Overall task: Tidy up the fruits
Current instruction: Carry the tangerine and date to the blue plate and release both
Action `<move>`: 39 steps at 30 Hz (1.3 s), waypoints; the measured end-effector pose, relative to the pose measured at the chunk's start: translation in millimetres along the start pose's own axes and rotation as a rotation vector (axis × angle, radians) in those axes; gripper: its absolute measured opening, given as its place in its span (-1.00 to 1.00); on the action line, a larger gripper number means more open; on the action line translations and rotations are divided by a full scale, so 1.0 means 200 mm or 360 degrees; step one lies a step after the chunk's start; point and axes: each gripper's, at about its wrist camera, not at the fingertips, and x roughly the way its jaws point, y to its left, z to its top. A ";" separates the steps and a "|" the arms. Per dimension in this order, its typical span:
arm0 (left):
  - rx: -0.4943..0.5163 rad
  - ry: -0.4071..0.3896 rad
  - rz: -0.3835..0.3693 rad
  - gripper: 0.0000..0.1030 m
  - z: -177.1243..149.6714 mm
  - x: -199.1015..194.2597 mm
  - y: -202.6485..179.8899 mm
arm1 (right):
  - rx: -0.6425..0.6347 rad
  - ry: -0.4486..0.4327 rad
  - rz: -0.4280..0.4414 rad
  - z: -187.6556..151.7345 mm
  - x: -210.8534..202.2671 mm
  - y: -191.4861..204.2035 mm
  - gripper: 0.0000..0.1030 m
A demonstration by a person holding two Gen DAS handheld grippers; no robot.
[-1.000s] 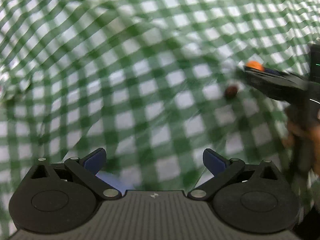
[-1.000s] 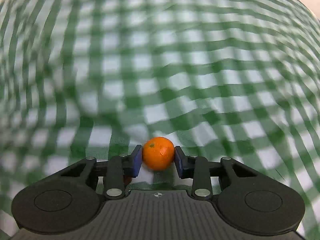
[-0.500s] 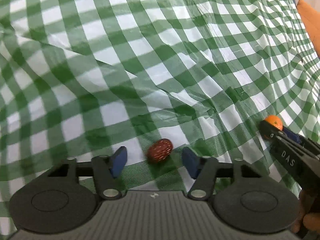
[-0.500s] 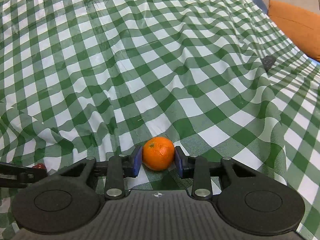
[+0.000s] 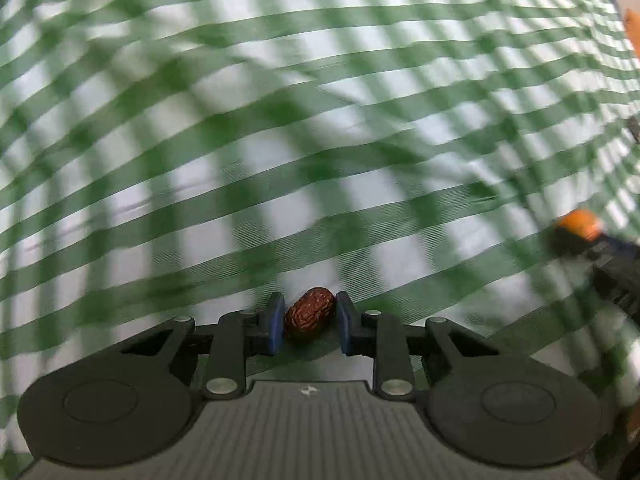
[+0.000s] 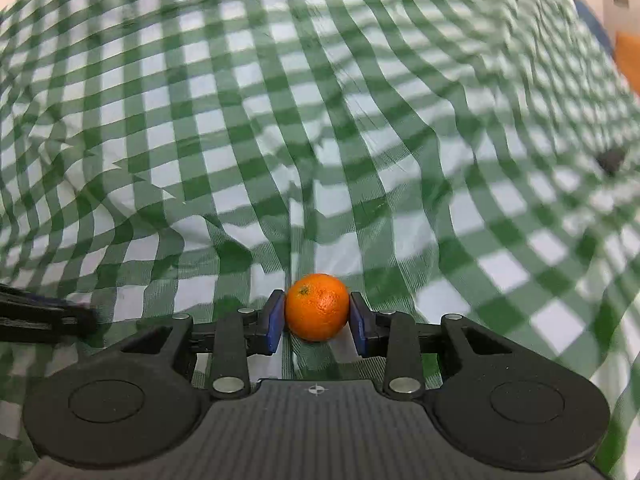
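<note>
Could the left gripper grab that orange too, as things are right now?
Probably not. The left gripper is already shut on a wrinkled red date, so it has no free grip, and the orange sits clamped between the blue pads of the right gripper. One of them would have to let go first.

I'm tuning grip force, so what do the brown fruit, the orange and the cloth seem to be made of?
The brown fruit looks like a dried date: wrinkled, slightly glossy skin, probably leathery. The orange looks real: dimpled, matte-shiny peel with a green stem scar, though a plastic copy can't be excluded. The cloth seems thin woven fabric or plastic sheet, creased, with fine visible threads.
</note>
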 end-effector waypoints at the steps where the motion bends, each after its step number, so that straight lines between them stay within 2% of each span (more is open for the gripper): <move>1: -0.0015 0.0012 0.0029 -0.42 -0.01 0.00 0.04 | 0.0003 -0.0027 -0.0047 0.01 -0.02 -0.01 -0.32; 3: -0.0040 0.0037 0.0070 -0.42 -0.02 -0.03 0.12 | 0.0015 -0.0056 -0.0132 0.05 -0.06 -0.03 -0.31; 5: -0.0071 0.0009 0.0067 -0.42 -0.02 -0.12 0.16 | 0.0042 -0.0070 -0.0157 0.09 -0.11 -0.04 -0.31; 9: -0.0125 -0.0100 0.0028 -0.42 -0.01 -0.43 0.21 | -0.0056 -0.0107 -0.0044 0.13 -0.36 0.03 -0.31; 12: -0.0173 -0.0137 0.0012 -0.42 -0.06 -0.70 0.23 | -0.0124 -0.0086 0.0099 0.14 -0.60 0.11 -0.31; 16: -0.0236 -0.0122 0.0061 -0.42 -0.21 -1.07 0.26 | -0.0193 -0.0009 0.0372 0.13 -0.91 0.26 -0.31; 19: -0.0302 -0.0084 0.0124 -0.42 -0.38 -1.31 0.27 | -0.0218 0.0081 0.0594 0.10 -1.14 0.37 -0.31; 23: -0.0349 0.0003 0.0207 -0.42 -0.62 -1.56 0.29 | -0.0315 0.0155 0.0767 0.00 -1.42 0.49 -0.31; 29: -0.0433 0.0008 0.0249 -0.42 -0.94 -1.79 0.32 | -0.0576 0.0254 0.0910 -0.21 -1.73 0.65 -0.31; 32: -0.0485 -0.0016 0.0250 -0.42 -1.03 -1.87 0.33 | -0.0665 0.0206 0.0947 -0.23 -1.84 0.70 -0.31; 39: -0.0534 -0.0112 0.0237 -0.42 -1.14 -2.00 0.35 | -0.0716 0.0127 0.0908 -0.23 -1.98 0.70 -0.31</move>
